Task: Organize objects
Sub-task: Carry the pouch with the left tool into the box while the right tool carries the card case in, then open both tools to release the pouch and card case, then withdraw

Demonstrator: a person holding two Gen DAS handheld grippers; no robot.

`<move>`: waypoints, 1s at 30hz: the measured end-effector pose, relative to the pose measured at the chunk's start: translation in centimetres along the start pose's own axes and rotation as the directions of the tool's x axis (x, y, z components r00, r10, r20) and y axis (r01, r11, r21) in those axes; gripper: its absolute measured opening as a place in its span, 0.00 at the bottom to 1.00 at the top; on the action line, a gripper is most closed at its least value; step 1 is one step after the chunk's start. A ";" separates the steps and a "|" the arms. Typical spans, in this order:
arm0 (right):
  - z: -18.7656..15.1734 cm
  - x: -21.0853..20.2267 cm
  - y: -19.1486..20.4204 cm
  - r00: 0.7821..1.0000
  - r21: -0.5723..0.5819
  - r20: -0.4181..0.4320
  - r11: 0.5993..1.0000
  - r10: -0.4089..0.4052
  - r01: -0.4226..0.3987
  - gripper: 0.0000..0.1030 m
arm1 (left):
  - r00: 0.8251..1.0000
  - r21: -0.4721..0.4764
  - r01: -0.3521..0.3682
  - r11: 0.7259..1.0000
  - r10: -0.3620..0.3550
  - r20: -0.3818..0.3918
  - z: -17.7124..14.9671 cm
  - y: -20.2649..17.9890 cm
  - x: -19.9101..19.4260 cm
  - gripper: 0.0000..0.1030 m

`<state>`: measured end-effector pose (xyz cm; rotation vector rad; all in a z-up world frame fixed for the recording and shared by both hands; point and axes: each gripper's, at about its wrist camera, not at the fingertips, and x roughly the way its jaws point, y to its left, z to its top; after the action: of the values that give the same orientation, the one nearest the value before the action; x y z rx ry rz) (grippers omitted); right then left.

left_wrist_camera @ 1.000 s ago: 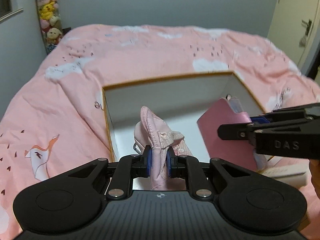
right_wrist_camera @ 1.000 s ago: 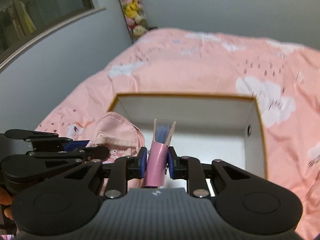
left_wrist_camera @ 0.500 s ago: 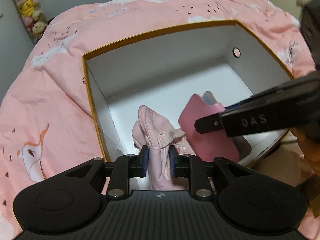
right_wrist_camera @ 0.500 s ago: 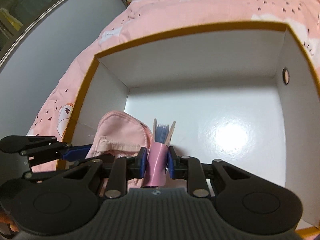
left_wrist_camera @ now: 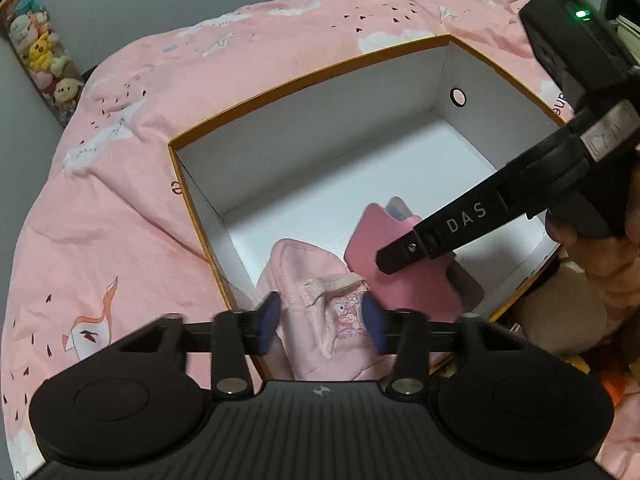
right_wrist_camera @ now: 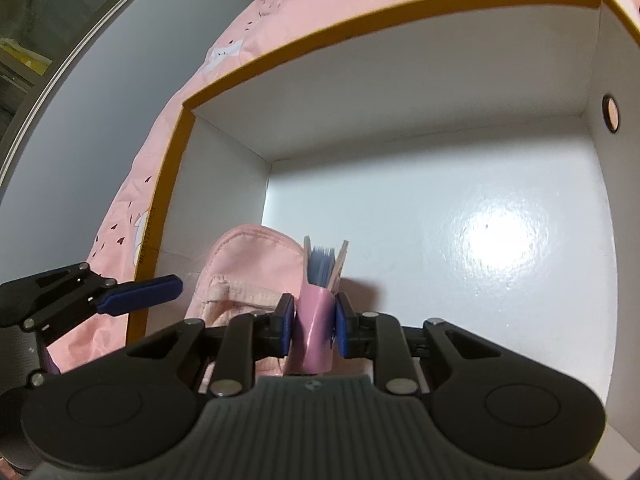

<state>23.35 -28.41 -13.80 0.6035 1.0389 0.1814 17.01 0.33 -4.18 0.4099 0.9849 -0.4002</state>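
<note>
The pink wallet's (left_wrist_camera: 384, 268) lower half hides behind the right gripper (left_wrist_camera: 404, 258) — contents unreadable.

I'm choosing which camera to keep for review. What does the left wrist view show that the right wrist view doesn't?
Left only: plush toys, the person's hand, the pink wallet's flat face.
Right only: a window, the wallet's open top edge, right gripper clamping it.
Both: white box, pink pouch, pink bedspread, left gripper opening around the pouch.

The left gripper (left_wrist_camera: 320, 318) is opening; its pads, pressed on the pink pouch (left_wrist_camera: 316, 304) earlier, now stand apart from it. Both grippers now sit lower, over the white box (right_wrist_camera: 400, 120) floor.
</note>
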 end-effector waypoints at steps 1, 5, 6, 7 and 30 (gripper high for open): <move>0.1 0.1 -0.3 1.000 0.010 -0.016 1.000 -0.001 0.001 0.22 | 1.000 0.001 0.003 1.000 -0.003 -0.002 0.1 0.0 0.1 0.25; 0.2 0.2 -1.0 0.998 0.011 -0.063 1.000 -0.024 0.025 0.25 | 1.000 0.023 -0.003 1.000 0.003 -0.020 0.7 -0.2 1.0 0.14; 0.2 0.1 -1.1 0.997 0.005 -0.070 0.999 -0.036 0.037 0.27 | 0.999 0.025 -0.021 0.999 0.022 -0.029 0.8 -0.3 1.3 0.12; 0.3 0.0 -1.2 0.995 0.002 -0.078 0.998 -0.055 0.055 0.30 | 0.999 0.026 -0.033 0.999 0.034 -0.038 0.9 -0.4 1.5 0.11; 2.9 3.0 -1.5 0.961 -0.063 -0.250 0.992 -0.120 0.107 0.37 | 0.988 0.055 -0.096 0.994 0.102 -0.113 1.3 -1.1 3.4 0.10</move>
<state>27.18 -29.54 -15.86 0.4821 1.3100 0.1857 19.08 -1.73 -6.61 0.5292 1.0642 -0.3140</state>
